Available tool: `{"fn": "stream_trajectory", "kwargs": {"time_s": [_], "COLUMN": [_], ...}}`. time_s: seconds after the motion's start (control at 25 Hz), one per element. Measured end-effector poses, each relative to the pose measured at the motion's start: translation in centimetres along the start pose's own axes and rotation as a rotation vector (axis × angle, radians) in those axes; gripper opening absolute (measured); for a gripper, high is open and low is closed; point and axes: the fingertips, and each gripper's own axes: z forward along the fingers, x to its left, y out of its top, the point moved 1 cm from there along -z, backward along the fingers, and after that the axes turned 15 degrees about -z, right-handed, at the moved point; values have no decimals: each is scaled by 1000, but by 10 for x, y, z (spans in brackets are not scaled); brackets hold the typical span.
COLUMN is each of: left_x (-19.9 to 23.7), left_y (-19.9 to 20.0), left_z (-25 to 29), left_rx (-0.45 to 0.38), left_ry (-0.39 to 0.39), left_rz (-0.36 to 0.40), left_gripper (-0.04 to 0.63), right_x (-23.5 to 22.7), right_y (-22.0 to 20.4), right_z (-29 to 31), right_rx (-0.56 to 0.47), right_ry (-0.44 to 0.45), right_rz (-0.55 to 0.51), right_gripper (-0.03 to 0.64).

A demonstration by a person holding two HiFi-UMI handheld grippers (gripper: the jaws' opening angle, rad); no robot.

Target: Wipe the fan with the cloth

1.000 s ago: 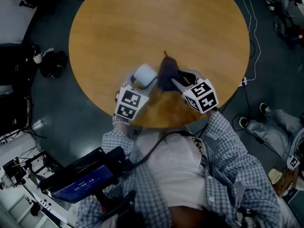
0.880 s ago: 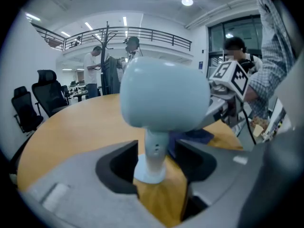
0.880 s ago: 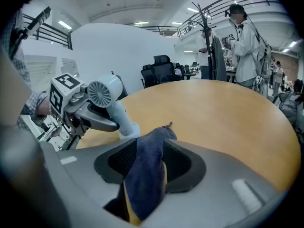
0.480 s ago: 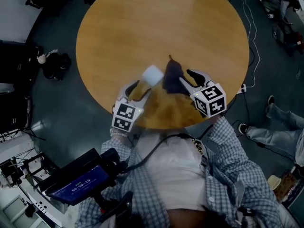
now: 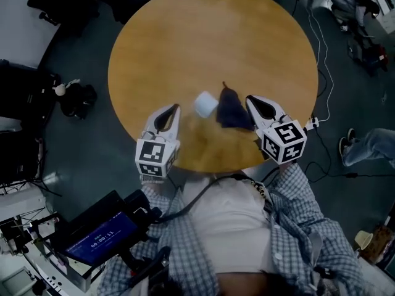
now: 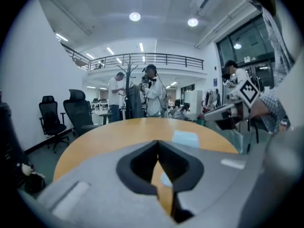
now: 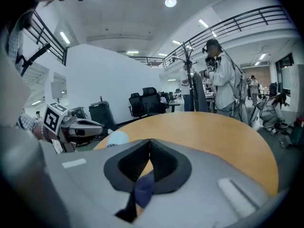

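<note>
Spanning the head view, the round wooden counter (image 5: 210,36) carries both task things close to its near edge. The left gripper (image 5: 175,107) and right gripper (image 5: 249,99) have their fingers pressed together, empty. The dark blue cloth (image 5: 233,111), long axis near to far, lies just left of the right fingers. The small white fan (image 5: 205,104) sits between cloth and left gripper.

The head view looks steeply down on the table (image 5: 247,36); both gripper views sit low at its near edge, facing across the shared tabletop.
</note>
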Motion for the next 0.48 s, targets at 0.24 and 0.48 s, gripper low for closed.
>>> {"fn": "stream_trajectory", "kwargs": {"time_s": [0.24,0.48], "left_x": [-21,-48], "left_y": [50,62], "left_z": [-3,-2], "left_rx": [-111,-143], "left_ry": [-107,-202], "left_rz": [-53,-63], "left_gripper": [2,2], "right_x": [-3,-9], "right_y": [45,58], "right_z": [-23,-45], "right_rx": [-134,-191], "right_ry": [-81,-120], "right_rz": [44,54], "right_gripper": [5,5]}}
